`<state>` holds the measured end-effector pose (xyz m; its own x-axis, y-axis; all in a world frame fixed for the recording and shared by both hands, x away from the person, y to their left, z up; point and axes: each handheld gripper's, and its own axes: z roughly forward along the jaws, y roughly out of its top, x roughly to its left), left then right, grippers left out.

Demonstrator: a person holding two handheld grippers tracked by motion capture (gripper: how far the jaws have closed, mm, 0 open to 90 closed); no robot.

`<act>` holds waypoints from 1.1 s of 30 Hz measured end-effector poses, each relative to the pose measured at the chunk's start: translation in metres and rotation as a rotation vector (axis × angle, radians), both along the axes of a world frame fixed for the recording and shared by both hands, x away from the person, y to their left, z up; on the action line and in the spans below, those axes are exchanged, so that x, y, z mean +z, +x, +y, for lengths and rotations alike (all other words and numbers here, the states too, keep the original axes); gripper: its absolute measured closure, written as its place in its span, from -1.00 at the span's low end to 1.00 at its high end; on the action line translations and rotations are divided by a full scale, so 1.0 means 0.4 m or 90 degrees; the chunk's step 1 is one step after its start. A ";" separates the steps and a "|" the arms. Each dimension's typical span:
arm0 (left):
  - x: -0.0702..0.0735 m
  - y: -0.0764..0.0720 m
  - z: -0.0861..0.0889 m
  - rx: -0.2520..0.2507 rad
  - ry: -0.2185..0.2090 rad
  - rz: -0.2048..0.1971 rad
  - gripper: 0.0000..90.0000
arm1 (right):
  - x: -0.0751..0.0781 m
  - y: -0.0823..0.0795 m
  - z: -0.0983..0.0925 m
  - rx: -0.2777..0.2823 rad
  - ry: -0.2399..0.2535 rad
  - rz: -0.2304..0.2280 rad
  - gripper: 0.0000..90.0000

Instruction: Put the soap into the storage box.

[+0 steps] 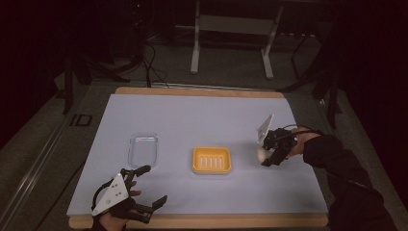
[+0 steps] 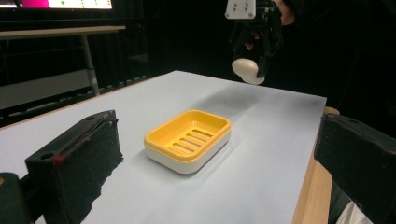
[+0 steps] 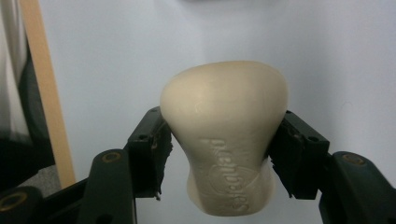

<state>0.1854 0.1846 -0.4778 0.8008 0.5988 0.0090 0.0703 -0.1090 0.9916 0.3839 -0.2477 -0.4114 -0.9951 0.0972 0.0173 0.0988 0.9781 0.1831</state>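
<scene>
At about three o'clock on the counter, the right claw hangs above the pale sheet with its jaws pinched on the waist of a cream soap bar, lifted clear of the surface, probably so it can be carried sideways. The yellow soap dish sits at the centre, empty, its slotted tray facing up, a likely place for the bar. A clear plastic lid lies toward nine o'clock, apart from the dish. Near seven o'clock the left claw waits with jaws spread wide, gripping nothing, aimed toward the dish.
</scene>
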 end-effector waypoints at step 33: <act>0.001 -0.001 0.000 -0.006 -0.005 -0.002 -0.98 | 0.025 0.001 0.268 0.003 0.006 -0.019 -0.07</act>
